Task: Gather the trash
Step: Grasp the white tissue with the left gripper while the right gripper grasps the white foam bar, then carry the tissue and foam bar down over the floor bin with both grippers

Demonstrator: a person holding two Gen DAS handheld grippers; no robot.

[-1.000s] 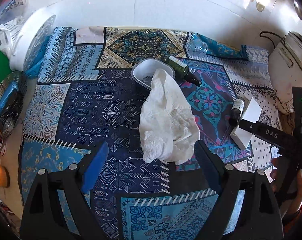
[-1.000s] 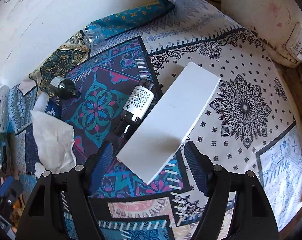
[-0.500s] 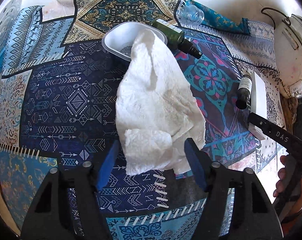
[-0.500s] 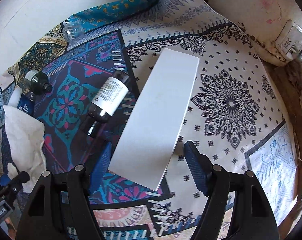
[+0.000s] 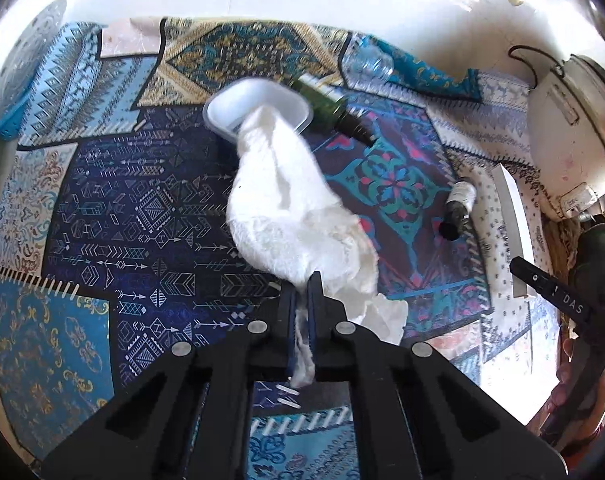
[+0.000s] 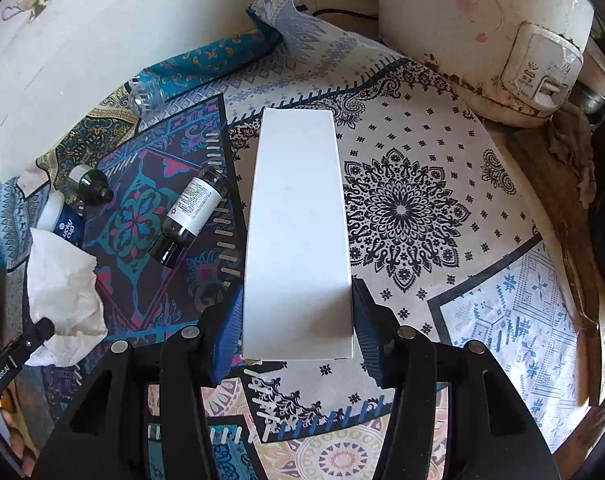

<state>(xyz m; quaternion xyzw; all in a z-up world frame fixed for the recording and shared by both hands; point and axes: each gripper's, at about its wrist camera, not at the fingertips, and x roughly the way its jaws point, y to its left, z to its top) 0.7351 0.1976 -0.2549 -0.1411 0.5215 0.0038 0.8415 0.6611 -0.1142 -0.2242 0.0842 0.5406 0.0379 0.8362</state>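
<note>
Fingers pinch the tissue and squeeze the box

Fingers (image 5: 288, 312) of the left gripper (image 5: 299, 292) are pressed tight together on the white tissue (image 5: 286, 208). A thin bit of it pokes out between them. Most of the tissue hangs out toward 12 o'clock and its far end lies over the rim of a white tub (image 5: 238, 106). A green bottle (image 5: 328, 106) lies just beside the tub at 1 o'clock. A clear plastic bottle (image 5: 366, 62) lies farther back. All of it sits on a tabletop with a blue patterned cloth (image 5: 102, 208).

The right gripper (image 6: 296, 316) has its blue fingers (image 6: 228, 328) pushed against both long sides of a white box (image 6: 298, 232). The box points away toward 12 o'clock. A small dark bottle with a white label (image 6: 188, 214) lies near the box at 10 o'clock, not touching it. The tissue shows again at 9 o'clock in the right view. A white cooker (image 6: 482, 28) stands on the tabletop at 1 o'clock
</note>
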